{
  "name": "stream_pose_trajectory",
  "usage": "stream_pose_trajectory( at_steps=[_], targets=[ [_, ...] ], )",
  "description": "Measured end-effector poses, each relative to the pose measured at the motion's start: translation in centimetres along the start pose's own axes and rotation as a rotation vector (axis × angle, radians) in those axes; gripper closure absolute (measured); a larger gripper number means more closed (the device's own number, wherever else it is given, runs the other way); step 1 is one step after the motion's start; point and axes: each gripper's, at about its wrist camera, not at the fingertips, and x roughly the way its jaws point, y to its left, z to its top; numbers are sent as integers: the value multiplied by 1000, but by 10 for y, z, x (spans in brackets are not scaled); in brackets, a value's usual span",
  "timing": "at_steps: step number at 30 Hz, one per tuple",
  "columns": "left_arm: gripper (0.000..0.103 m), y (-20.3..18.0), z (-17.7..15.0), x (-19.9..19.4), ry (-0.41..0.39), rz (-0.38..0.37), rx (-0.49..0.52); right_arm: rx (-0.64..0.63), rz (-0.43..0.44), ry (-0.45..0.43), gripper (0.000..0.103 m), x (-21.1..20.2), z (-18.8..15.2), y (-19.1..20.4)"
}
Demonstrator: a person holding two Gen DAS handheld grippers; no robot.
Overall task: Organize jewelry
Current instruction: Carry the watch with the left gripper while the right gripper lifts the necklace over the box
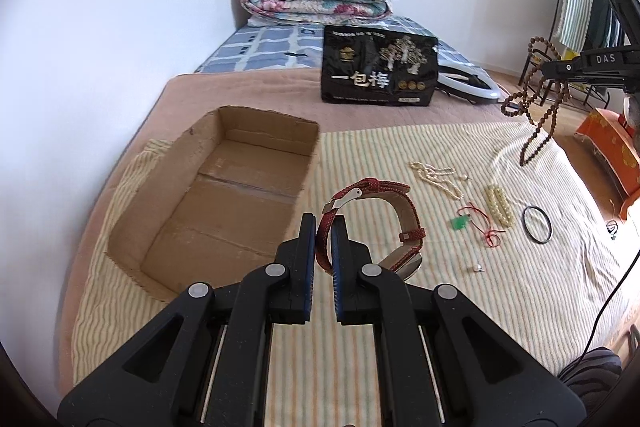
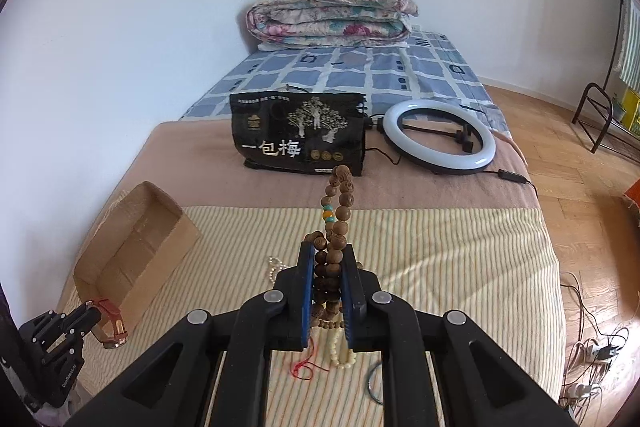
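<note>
While both grippers hold jewelry lifted off the bed, the cardboard box (image 1: 224, 195) sits open and empty just left of the left gripper (image 1: 324, 227), likely the place where pieces are being gathered. The left gripper's fingers (image 1: 307, 247) are nearly closed, pinching the strap of a red wristwatch (image 1: 372, 223); the rest of the strap loops out ahead and to the right of the fingertips, and the watch case hangs beside the right finger. The right gripper (image 2: 327, 259) has its fingers closed on a long strand of brown wooden prayer beads (image 2: 338, 211), which rises above the fingertips and dangles below them.

Ahead and right of the left fingers, more pieces lie apart on a striped towel (image 1: 400, 307): a pearl necklace (image 1: 436, 177), a cream bead bracelet (image 1: 500, 205), a red cord with a green pendant (image 1: 476, 223), a black ring-shaped band (image 1: 538, 221) and a small pearl earring (image 1: 478, 269).

Farther along the bed stand a black snack bag (image 2: 300, 139), a ring light (image 2: 438, 135) and a folded floral quilt (image 2: 332, 13), against white walls over wooden flooring.
</note>
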Motion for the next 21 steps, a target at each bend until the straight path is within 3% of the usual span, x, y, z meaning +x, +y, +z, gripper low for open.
stream_pose_trajectory(
  at_steps=[21],
  targets=[
    [97, 105, -13, -3, 8, 113, -109, -130, 167, -10, 93, 11, 24, 140]
  ],
)
